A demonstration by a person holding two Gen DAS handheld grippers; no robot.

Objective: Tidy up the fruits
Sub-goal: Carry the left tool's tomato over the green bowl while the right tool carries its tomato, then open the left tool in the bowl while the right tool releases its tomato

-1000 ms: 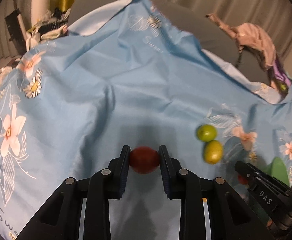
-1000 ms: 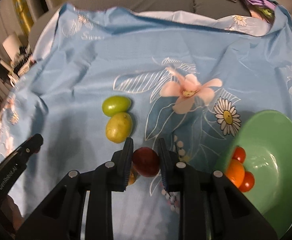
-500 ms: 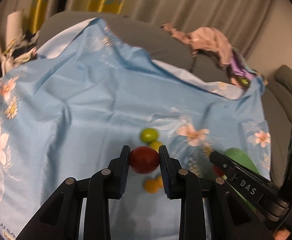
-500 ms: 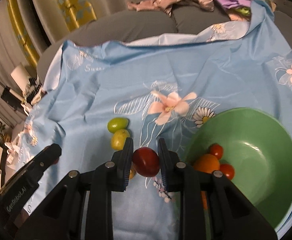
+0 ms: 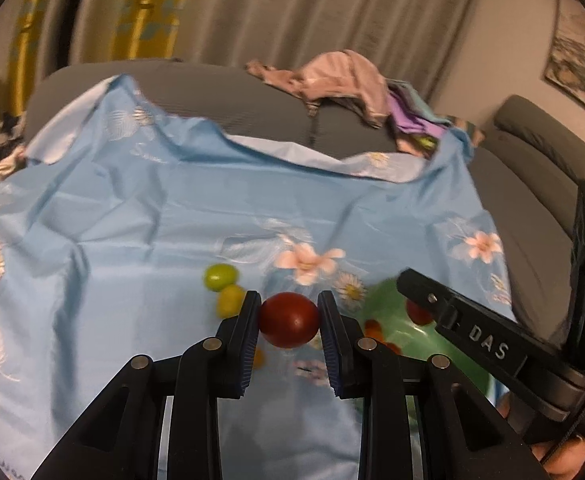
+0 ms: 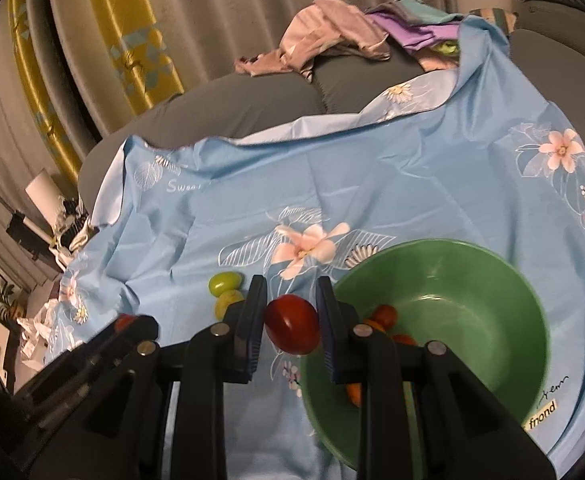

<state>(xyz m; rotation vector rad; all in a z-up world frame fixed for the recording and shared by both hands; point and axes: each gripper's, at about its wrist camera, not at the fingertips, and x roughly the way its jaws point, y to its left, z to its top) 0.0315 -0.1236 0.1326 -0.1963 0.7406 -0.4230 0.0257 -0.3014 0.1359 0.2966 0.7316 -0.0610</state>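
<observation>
Fruits: one dark red fruit point(image 5: 289, 319) pinched in my left tongs point(image 5: 288, 322), another red fruit point(image 6: 291, 323) clamped in my right tongs point(image 6: 290, 322), both carried in the air. Step in hand, I judge: delivery to the green bowl point(image 6: 504, 288). Next move: centre over it, lower, part the tongs. Bowl's contents half hidden behind my tongs. Farther off, two green fruits point(image 6: 223, 283) wait on the blue cloth point(image 6: 372, 184); background blurred.

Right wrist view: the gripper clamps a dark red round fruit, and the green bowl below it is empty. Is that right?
Not quite. The right gripper does clamp a dark red round fruit, but the green bowl is not empty: the right wrist view shows small red and orange fruits lying inside it, near its left wall.
</observation>
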